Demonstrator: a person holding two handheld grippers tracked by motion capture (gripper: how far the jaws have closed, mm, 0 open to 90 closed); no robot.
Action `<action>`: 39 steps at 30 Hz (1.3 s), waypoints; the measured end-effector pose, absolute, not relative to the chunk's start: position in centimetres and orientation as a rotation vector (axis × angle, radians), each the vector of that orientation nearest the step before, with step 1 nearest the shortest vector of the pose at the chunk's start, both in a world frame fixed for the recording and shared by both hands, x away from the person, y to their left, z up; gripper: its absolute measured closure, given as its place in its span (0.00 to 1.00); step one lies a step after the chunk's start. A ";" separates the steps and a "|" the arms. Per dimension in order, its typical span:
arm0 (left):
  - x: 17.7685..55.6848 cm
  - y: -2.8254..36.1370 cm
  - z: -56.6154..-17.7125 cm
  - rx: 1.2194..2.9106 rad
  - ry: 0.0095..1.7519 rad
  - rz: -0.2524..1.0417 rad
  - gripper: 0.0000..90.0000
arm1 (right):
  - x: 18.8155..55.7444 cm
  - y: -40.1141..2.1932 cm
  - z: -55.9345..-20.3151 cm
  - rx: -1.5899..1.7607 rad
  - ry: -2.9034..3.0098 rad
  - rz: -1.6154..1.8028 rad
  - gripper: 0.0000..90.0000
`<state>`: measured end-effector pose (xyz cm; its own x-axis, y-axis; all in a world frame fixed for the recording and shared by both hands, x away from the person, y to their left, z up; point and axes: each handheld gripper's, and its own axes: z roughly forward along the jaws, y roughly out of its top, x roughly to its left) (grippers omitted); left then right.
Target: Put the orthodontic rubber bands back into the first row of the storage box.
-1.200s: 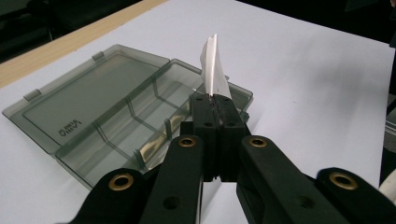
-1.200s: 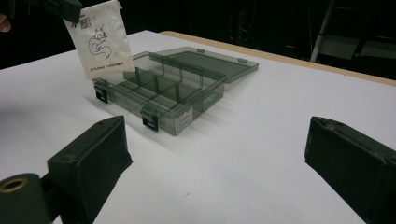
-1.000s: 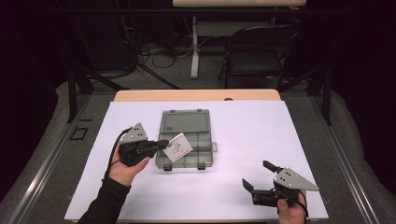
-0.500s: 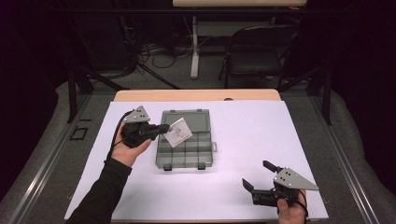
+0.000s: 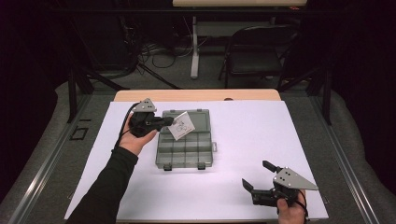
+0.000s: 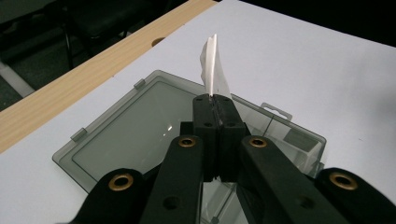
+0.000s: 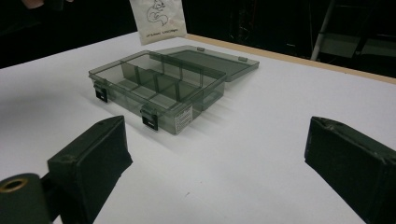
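Observation:
My left gripper point(image 5: 171, 122) is shut on a small white paper packet point(image 5: 182, 125) printed with a line drawing. It holds the packet in the air over the hinge side of a smoke-grey organiser box point(image 5: 161, 154). The box lies open with its lid point(image 5: 203, 116) flat on the table behind it and its compartments look bare. In the left gripper view the packet point(image 6: 213, 60) stands edge-on above the closed jaws of the left gripper point(image 6: 215, 100), over the lid point(image 6: 135, 135). My right gripper point(image 5: 258, 175) rests open near the front right of the table. The right gripper view shows the box point(image 7: 187, 116) and the hanging packet point(image 7: 159, 16) beyond the right gripper point(image 7: 219, 154).
A white sheet point(image 5: 252, 130) covers the table, with a strip of bare wood point(image 5: 196, 95) along the far edge. A folding chair point(image 5: 254, 56) and cables stand on the dark floor beyond.
My left gripper has carried the packet away from the person, from over the box's compartments toward the lid. The right gripper has stayed where it was.

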<state>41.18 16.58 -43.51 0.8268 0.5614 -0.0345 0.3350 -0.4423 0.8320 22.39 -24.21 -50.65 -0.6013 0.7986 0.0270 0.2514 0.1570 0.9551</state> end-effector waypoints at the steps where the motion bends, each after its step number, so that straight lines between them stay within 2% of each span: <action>1: 41.4 16.5 -43.6 2.074 0.660 0.302 1.00 | 22.4 -24.2 -50.6 0.995 1.945 1.455 0.06; 11: 42.7 15.3 -45.1 2.127 0.654 0.278 1.00 | 22.4 -24.2 -50.7 0.998 1.951 1.455 0.06; 39: 42.8 12.6 -48.0 2.253 0.624 0.242 0.99 | 22.4 -24.2 -50.7 0.994 1.956 1.456 0.07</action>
<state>42.76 12.64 -47.95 0.8618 0.5068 -0.0204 0.3601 -0.5830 0.7283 22.43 -24.16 -50.68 -0.6065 0.7946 0.0293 0.2563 0.1605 0.9532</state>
